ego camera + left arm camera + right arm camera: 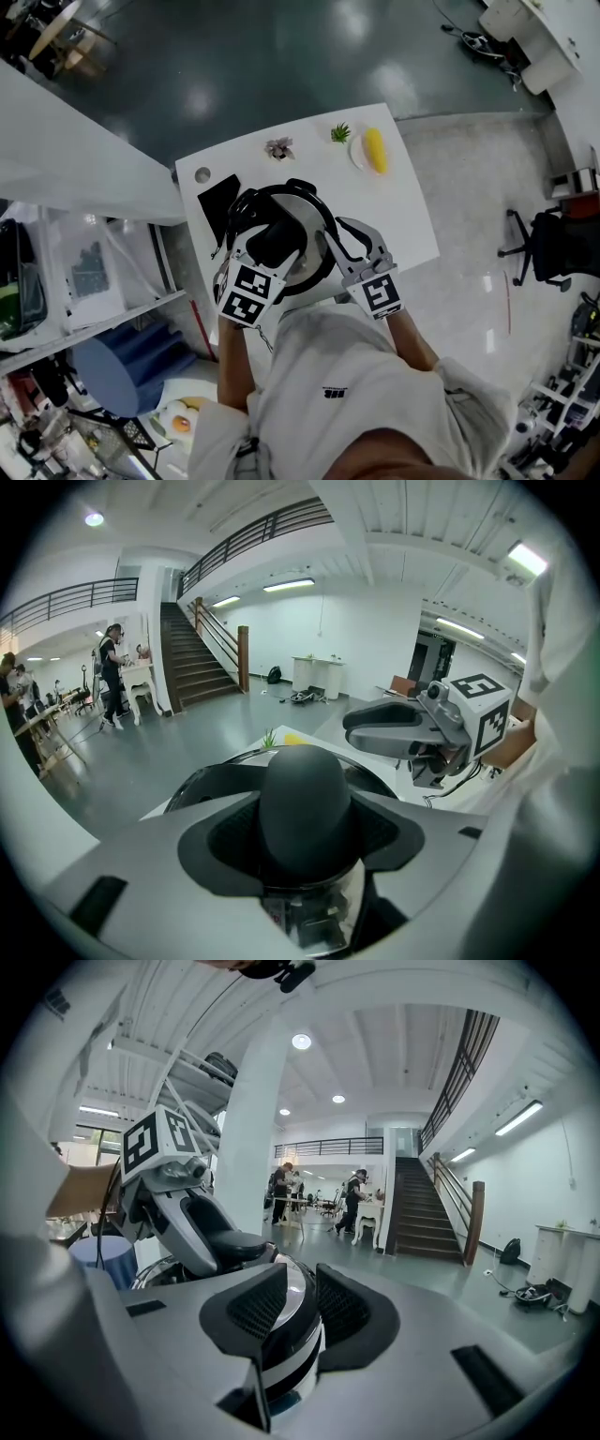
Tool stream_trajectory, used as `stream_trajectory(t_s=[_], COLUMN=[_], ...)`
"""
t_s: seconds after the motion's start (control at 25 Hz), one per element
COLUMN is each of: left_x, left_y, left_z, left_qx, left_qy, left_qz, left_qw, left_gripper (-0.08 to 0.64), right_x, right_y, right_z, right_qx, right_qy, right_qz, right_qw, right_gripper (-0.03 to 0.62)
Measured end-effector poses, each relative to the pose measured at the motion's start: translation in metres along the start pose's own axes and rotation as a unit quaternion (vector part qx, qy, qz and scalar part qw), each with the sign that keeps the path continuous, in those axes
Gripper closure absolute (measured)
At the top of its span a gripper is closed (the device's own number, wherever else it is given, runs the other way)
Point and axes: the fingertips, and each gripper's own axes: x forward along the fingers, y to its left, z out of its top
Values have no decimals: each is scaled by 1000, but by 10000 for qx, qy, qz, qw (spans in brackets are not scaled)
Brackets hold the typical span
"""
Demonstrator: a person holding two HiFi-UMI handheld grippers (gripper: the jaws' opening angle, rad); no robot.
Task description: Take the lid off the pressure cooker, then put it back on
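Observation:
The steel pressure cooker [314,267] stands near the front edge of the white table [408,216], with its black-rimmed lid [305,199] lying on top. My left gripper [272,242] comes in from the near left. It is shut on the lid's rounded black handle [305,794], which fills the space between its pads. From the near right, my right gripper [330,242] is shut on the cooker's shiny rim [292,1283]. The right gripper view shows the left gripper [230,1246] just beyond that rim. The right gripper [394,726] shows across the lid in the left gripper view.
A black mat [216,208] lies left of the cooker. At the table's far edge stand a small flower [278,147], a green plant [340,133] and a plate with a yellow cob [375,150]. Shelving [84,281] stands to the left, an office chair [553,246] to the right.

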Motion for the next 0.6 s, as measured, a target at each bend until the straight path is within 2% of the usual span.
stream_trajectory(t_s=[0.28, 0.6], left_x=[-7, -2], left_y=[-5, -12], left_z=[20, 44], left_qx=[47, 285], left_qy=[-160, -394], left_qz=[38, -136], left_qw=[9999, 9987], left_gripper=[273, 273], right_x=[-12, -31], right_y=[-17, -33], right_z=[10, 14], right_qx=[-82, -393], right_qy=[-205, -191], right_qz=[-183, -595], right_qw=[9996, 9973], right_gripper=[494, 494])
